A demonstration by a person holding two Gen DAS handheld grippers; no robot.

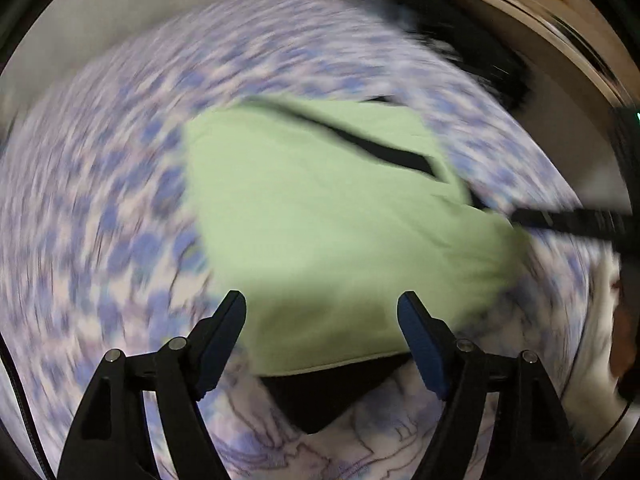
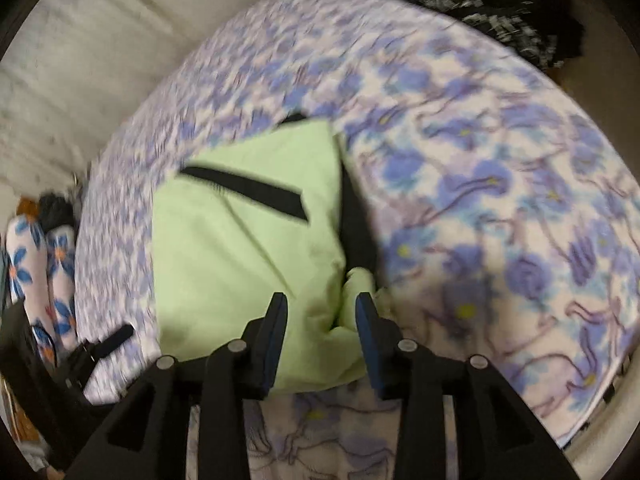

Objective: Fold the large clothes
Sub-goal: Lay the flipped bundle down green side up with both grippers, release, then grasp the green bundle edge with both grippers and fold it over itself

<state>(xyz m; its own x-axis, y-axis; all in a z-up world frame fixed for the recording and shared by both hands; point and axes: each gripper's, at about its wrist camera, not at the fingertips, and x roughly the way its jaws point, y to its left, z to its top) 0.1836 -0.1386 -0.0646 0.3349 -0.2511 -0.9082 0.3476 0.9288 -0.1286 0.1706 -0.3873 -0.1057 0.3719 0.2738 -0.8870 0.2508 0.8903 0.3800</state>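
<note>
A light green garment point(image 1: 320, 208) with black trim lies folded on a bed with a blue floral sheet point(image 1: 112, 208). My left gripper point(image 1: 322, 300) hangs open above the garment's near edge, with nothing between its fingers. In the right wrist view the same garment point(image 2: 240, 264) lies left of centre. My right gripper point(image 2: 320, 300) stands open over its near right corner, where a bump of green cloth rises between the fingers and the pads are not pressing it. The left wrist view shows the right gripper's fingers point(image 1: 568, 222) as a black bar at the garment's right corner. The picture is blurred.
The floral sheet point(image 2: 480, 200) spreads wide to the right of the garment. A pale padded wall point(image 2: 80, 60) runs behind the bed. Dark patterned clothes point(image 2: 500, 16) lie at the far corner. A person's legs in flowered trousers point(image 2: 40, 264) stand at the left, beside the left gripper's finger point(image 2: 116, 338).
</note>
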